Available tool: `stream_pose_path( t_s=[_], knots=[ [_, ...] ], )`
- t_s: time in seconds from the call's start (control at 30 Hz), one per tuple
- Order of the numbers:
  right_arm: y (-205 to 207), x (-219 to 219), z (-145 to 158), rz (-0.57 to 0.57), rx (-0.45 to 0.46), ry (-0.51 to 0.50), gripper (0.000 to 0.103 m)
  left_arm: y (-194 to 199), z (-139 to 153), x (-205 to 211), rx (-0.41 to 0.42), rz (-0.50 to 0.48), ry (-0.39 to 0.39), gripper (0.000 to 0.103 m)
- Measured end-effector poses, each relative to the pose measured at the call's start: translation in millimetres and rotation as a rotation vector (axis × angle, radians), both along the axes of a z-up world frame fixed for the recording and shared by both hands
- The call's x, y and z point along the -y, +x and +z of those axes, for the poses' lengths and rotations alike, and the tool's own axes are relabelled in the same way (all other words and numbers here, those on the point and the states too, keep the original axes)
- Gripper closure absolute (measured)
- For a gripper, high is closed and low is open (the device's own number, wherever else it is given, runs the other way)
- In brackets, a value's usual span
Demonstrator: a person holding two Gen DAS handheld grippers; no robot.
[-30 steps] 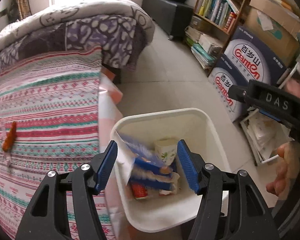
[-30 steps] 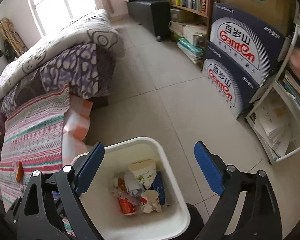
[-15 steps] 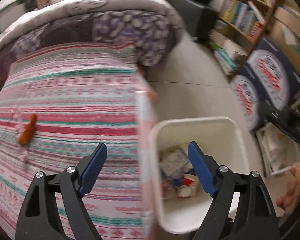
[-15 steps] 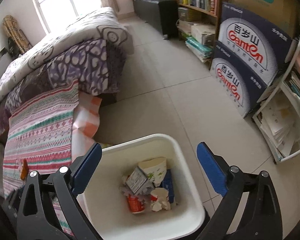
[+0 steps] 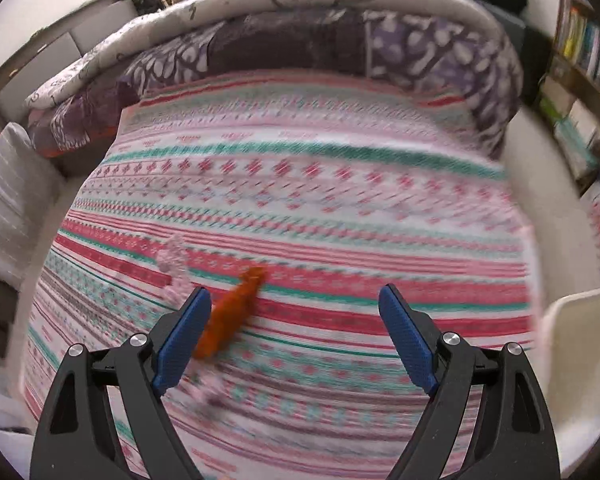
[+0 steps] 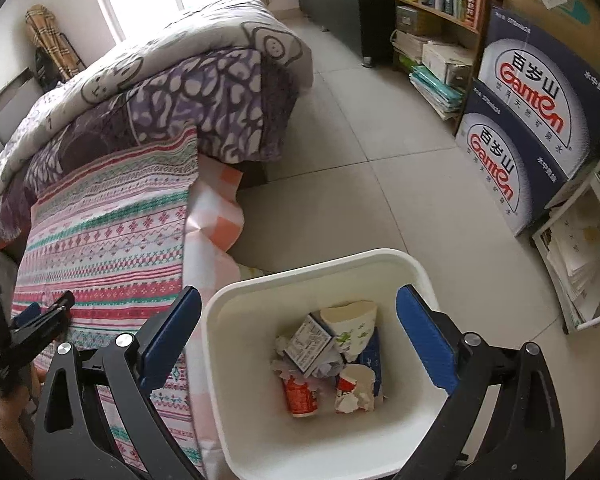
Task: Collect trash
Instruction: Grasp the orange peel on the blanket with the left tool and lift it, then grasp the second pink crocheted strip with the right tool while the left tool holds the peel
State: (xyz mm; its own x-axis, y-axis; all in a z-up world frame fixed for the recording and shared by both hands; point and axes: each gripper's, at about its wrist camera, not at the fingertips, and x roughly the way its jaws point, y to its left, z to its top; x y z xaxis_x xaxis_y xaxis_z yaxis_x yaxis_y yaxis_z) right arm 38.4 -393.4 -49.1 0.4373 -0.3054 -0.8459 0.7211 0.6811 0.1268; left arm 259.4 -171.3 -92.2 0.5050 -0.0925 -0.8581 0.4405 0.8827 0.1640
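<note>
An orange scrap of trash (image 5: 232,312) lies on the striped bed cover (image 5: 300,208), just inside the left finger of my open, empty left gripper (image 5: 294,336). A pale crumpled scrap (image 5: 172,256) lies beside it. The white bin (image 6: 228,360) stands on the floor by the bed and holds a paper cup (image 6: 350,326), cartons and a red wrapper (image 6: 298,396). My right gripper (image 6: 300,340) is open and empty, hovering above the bin. The bin's edge also shows in the left wrist view (image 5: 572,352). The left gripper's tip shows at the left of the right wrist view (image 6: 44,316).
A folded purple and grey quilt (image 6: 188,88) lies across the far end of the bed. Two blue Ganten boxes (image 6: 532,120) and a bookshelf (image 6: 440,0) line the right wall. A white shelf with papers (image 6: 576,248) stands near the bin. Tiled floor (image 6: 360,160) lies between.
My left gripper has swung left from over the bin to over the bed, bringing the orange scrap between its jaws. A carton now lies in the bin. The right gripper has barely moved.
</note>
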Motion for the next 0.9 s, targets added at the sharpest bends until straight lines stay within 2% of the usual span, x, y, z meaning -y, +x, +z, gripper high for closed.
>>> stream_pose_path(
  t_s=[0.1,0.23,0.3,0.37,0.4,0.43,0.53,0.6,0.73,0.9],
  knots=[
    [7,-7,-3,0.018,-0.011,0.002,0.009,18,-18,-16,-0.047,0.011,-0.008,0.024],
    [17,-17,-8,0.047,-0.029,-0.002,0.009,20,-33,-16,-0.047,-0.072,0.033,0.035],
    [21,-22,-10,0.058,-0.035,-0.001,0.009,22,-36,-17,-0.046,-0.075,0.044,0.037],
    [25,-26,-11,0.066,-0.039,-0.001,0.009,29,-36,-24,-0.059,-0.043,0.018,0.047],
    [26,-28,-11,0.068,-0.04,-0.003,0.009,32,-36,-28,-0.066,-0.025,0.012,0.062],
    [27,-30,-11,0.071,-0.042,-0.005,0.009,37,-35,-35,-0.083,-0.004,-0.007,0.073],
    [33,-37,-13,0.082,-0.048,-0.007,0.009,42,-31,-56,-0.13,0.059,-0.082,0.082],
    [38,-43,-15,0.093,-0.052,-0.008,0.009,45,-23,-73,-0.145,0.101,-0.144,0.083],
    [56,-69,-19,0.171,-0.051,-0.041,0.009,51,14,-122,-0.136,0.217,-0.32,0.084],
    [97,-125,-29,0.337,-0.051,-0.066,0.009,46,68,-185,-0.042,0.328,-0.443,0.084]
  ],
)
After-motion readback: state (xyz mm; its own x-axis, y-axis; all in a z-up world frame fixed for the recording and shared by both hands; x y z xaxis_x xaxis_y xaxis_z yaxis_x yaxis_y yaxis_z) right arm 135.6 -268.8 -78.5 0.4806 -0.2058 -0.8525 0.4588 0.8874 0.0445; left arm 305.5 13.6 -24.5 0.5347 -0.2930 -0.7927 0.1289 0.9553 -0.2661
